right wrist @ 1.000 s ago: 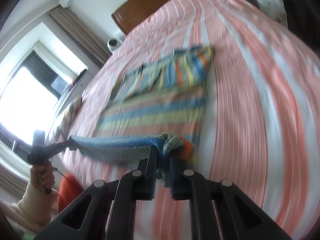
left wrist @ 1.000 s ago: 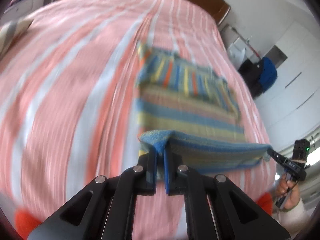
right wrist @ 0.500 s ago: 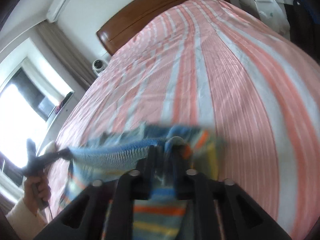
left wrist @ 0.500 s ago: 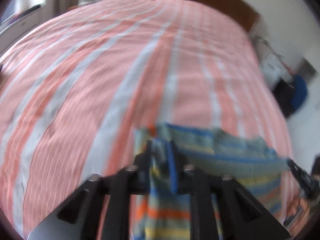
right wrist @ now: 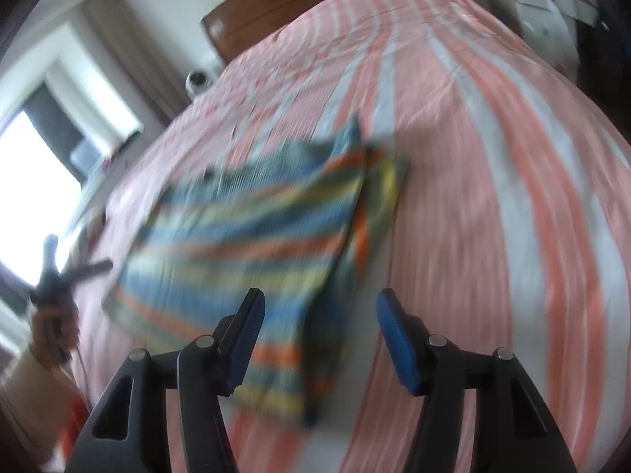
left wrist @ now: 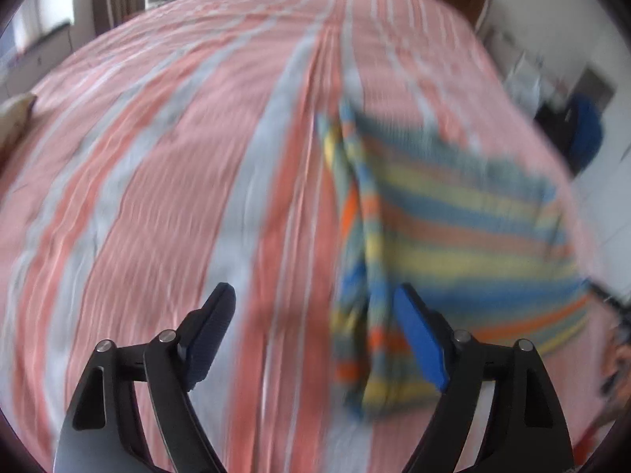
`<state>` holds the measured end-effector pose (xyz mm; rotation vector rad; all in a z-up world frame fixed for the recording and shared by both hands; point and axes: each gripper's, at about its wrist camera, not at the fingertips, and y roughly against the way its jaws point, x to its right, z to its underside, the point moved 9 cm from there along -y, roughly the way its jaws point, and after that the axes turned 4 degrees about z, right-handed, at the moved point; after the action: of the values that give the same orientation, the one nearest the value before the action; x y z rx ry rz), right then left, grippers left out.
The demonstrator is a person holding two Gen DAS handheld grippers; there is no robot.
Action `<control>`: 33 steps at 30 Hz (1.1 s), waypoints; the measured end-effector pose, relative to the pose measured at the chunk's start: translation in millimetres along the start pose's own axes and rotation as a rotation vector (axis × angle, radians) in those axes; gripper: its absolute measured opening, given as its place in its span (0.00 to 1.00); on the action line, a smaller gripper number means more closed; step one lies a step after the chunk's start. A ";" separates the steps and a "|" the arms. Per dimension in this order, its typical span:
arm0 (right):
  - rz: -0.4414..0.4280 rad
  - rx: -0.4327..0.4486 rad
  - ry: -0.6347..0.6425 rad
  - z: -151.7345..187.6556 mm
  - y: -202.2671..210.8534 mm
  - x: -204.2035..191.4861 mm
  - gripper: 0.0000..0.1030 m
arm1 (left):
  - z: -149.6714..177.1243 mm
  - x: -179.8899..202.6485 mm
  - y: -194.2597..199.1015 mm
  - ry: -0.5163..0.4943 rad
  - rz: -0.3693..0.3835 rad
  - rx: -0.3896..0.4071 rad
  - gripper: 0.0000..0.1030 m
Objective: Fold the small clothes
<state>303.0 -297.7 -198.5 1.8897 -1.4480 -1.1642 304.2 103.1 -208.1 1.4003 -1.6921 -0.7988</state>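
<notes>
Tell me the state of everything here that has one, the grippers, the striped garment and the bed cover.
left gripper: open, holding nothing, to the left of the garment.
right gripper: open, holding nothing, over the garment's near corner.
striped garment: folded over in layers, lying on the bed, free of both grippers.
bed cover: spread flat under the garment.

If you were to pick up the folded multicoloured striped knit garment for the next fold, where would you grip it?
I would probably grip the multicoloured striped knit garment at its near corner, coming in low from the near side. That layered corner lies between the open right gripper fingers, on the pink striped bedspread.
</notes>
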 end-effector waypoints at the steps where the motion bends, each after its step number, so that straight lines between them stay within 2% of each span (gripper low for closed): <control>1: 0.012 -0.016 0.033 9.7 -3.0 -5.3 0.57 | 9.7 1.3 -4.7 -0.040 -0.070 -0.015 0.77; 2: 0.046 -0.040 0.069 24.4 -7.7 -8.5 0.57 | 14.2 0.2 -4.7 -0.060 -0.123 -0.008 0.76; 4: 0.138 -0.054 0.074 44.0 -10.0 3.7 0.56 | 22.3 -1.3 8.6 -0.064 -0.179 0.027 0.76; 6: 0.160 -0.022 0.027 53.9 7.4 11.3 0.57 | 34.2 -2.8 29.2 -0.057 -0.208 0.052 0.76; 7: 0.169 -0.012 0.013 56.6 14.9 13.5 0.57 | 40.4 -1.5 39.3 -0.052 -0.202 0.066 0.76; 10: 0.203 0.062 -0.024 69.8 50.1 17.6 0.62 | 59.8 15.6 62.3 -0.046 -0.129 0.111 0.87; 12: 0.212 0.103 -0.043 78.9 63.5 19.1 0.63 | 71.8 32.2 70.6 -0.059 -0.095 0.144 0.91; 14: 0.223 0.142 -0.052 92.3 74.4 18.4 0.64 | 81.4 54.3 71.1 -0.082 -0.057 0.184 0.92; 17: 0.270 0.188 -0.037 105.9 79.2 20.7 0.74 | 87.3 77.6 58.0 -0.099 -0.019 0.221 0.93; 19: 0.302 0.217 -0.029 113.7 77.4 22.6 0.75 | 95.8 89.4 45.4 -0.133 -0.024 0.230 0.93; 21: 0.304 0.222 -0.030 117.8 71.2 24.9 0.77 | 102.5 94.3 30.8 -0.166 -0.055 0.232 0.95; 23: 0.272 0.223 -0.039 120.9 66.8 27.9 0.81 | 103.5 94.9 28.2 -0.174 -0.053 0.266 0.98; 28: 0.206 0.219 -0.059 121.1 62.5 30.6 0.86 | 103.0 89.4 25.5 -0.132 0.046 0.254 0.99; 33: 0.183 0.221 -0.056 120.5 60.4 29.0 0.90 | 107.2 92.3 26.9 -0.128 0.066 0.280 0.99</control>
<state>171.3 -330.4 -222.9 1.8307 -1.8038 -1.0136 190.1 16.5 -222.3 1.4958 -1.9995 -0.6442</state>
